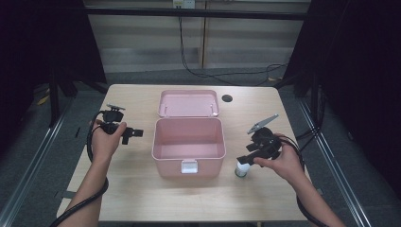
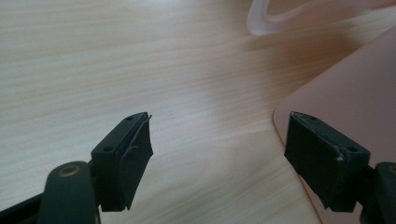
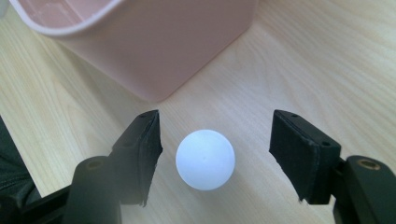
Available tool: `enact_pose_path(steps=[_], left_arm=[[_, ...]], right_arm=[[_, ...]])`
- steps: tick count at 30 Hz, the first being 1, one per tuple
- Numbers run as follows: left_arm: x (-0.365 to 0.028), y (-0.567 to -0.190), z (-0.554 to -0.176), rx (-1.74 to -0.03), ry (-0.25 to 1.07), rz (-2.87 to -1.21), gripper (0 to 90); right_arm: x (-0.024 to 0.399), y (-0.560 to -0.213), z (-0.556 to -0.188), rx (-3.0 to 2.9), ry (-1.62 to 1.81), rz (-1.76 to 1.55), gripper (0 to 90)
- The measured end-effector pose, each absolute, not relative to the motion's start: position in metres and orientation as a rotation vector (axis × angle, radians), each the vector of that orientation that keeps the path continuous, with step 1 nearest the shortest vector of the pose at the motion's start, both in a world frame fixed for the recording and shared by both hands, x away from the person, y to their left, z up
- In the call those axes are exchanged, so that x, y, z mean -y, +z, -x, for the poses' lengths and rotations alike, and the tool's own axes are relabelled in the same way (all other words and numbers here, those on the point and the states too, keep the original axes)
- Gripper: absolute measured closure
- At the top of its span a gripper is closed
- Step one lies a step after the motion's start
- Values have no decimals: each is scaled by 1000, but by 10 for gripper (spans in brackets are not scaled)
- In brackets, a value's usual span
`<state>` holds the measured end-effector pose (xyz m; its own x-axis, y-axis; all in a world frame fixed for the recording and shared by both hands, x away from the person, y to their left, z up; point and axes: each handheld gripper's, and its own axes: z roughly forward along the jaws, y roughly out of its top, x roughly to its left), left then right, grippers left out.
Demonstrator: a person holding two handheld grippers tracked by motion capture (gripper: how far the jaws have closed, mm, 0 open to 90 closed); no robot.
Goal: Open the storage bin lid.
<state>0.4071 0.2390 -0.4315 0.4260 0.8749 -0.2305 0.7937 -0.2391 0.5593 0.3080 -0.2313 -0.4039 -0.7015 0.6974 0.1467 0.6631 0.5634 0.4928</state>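
1. The right gripper (image 3: 215, 158) has its fingers (image 3: 142, 154) spread wide; the white-capped bottle (image 3: 205, 159) stands between them, seemingly untouched.
2. The pink box (image 1: 187, 142) sits open, just beyond those fingers.
3. The left gripper (image 2: 217, 161) is spread, the box's wall beside one finger.

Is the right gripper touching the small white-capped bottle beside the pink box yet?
Apart. In the right gripper view, the bottle's white cap sits between the open right gripper jaws with bare table visible on both sides.
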Motion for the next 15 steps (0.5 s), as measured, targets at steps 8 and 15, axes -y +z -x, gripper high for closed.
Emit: enact_pose_path(steps=[8, 15], left_arm=[[-241, -452, -396, -1388, 171, -2076, 227], [-241, -471, -386, -1373, 160, -2092, 226]], right_arm=[[232, -412, -306, -2736, 780, -1184, 338], [228, -418, -303, -2760, 733, -1170, 335]])
